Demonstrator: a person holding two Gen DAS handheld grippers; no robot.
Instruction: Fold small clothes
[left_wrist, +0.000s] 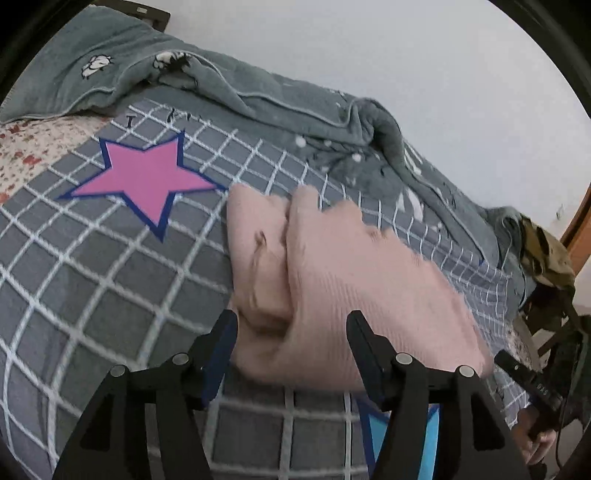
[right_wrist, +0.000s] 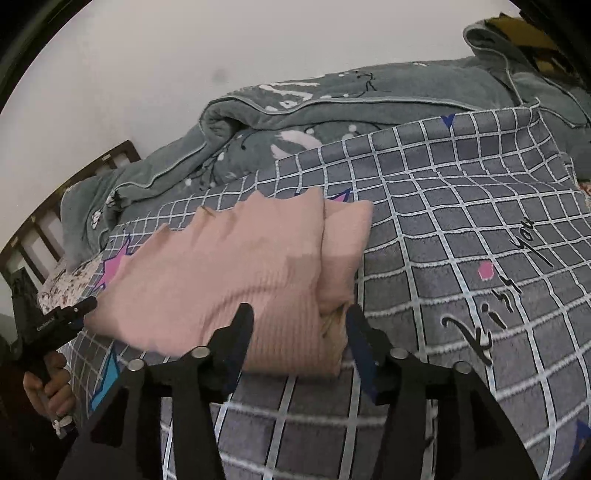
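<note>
presently logged, from my remote seat: one pink knit garment (left_wrist: 332, 280), folded in layers, lay on the grey checked bedcover (left_wrist: 110, 288), near a pink star print (left_wrist: 144, 181). my left tongs (left_wrist: 291, 325) stood released at its near edge, cloth between the fingers but ungripped. my right tongs (right_wrist: 299, 321) likewise stood released. a grey-green blanket (right_wrist: 332, 107) was bunched behind, against the wall.

The pink garment (left_wrist: 332, 280) is smeared by motion blur along its 3 o'clock edge. The left claw (left_wrist: 291, 325) hides its near hem, and the blue patch (left_wrist: 399, 435) at 6 o'clock is half hidden.
</note>
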